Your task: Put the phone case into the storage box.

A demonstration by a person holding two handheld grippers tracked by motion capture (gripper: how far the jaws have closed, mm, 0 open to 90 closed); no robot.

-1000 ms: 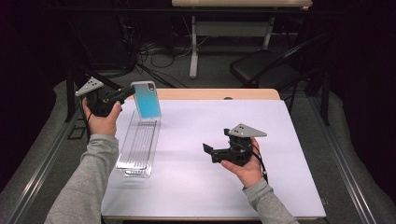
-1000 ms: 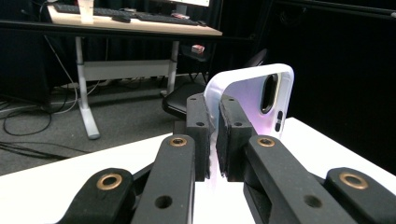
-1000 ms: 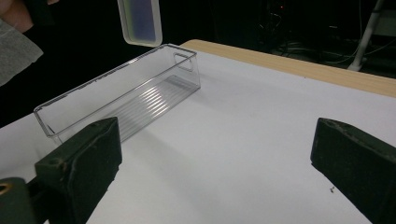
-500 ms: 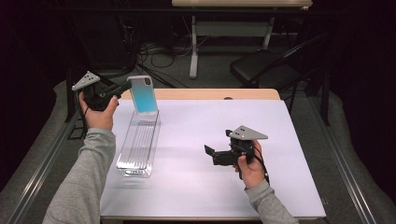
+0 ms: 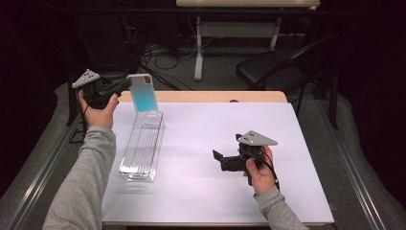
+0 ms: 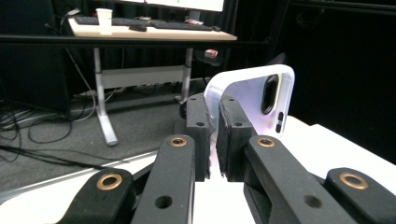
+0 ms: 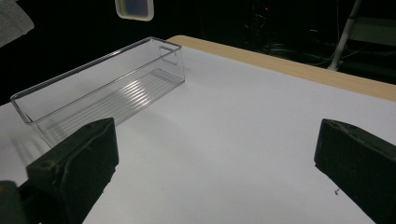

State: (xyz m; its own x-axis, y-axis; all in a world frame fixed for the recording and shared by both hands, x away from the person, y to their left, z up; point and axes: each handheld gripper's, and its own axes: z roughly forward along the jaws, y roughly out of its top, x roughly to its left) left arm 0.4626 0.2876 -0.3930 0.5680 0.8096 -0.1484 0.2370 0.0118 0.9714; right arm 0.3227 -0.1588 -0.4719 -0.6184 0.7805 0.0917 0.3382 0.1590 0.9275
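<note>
My left gripper [image 5: 123, 86] is shut on the edge of a phone case [image 5: 142, 93] with a white rim and a blue face, held upright in the air over the far end of a clear plastic bin [image 5: 143, 146]. In the left gripper view the pads [image 6: 233, 135] pinch the case's [image 6: 254, 93] side, and its camera cut-out faces me. The bin [image 7: 102, 79] lies lengthwise on the white table, with nothing in it. My right gripper [image 5: 221, 159] hovers low over the table's right half, open, with nothing between its fingers [image 7: 74, 163]. The case's lower end [image 7: 134, 9] hangs above the bin.
The white table top [image 5: 215, 201] has a wooden far edge [image 5: 215, 96]. Beyond it stand a black chair [image 5: 273, 72], a desk leg [image 5: 198, 48] and floor cables [image 5: 163, 52]. A desk with a keyboard and a cup [image 6: 104, 21] stands farther back.
My left hand has carried the phone case a little to the left and slightly higher, still above the bin's far end. The right hand and the bin have stayed put.
</note>
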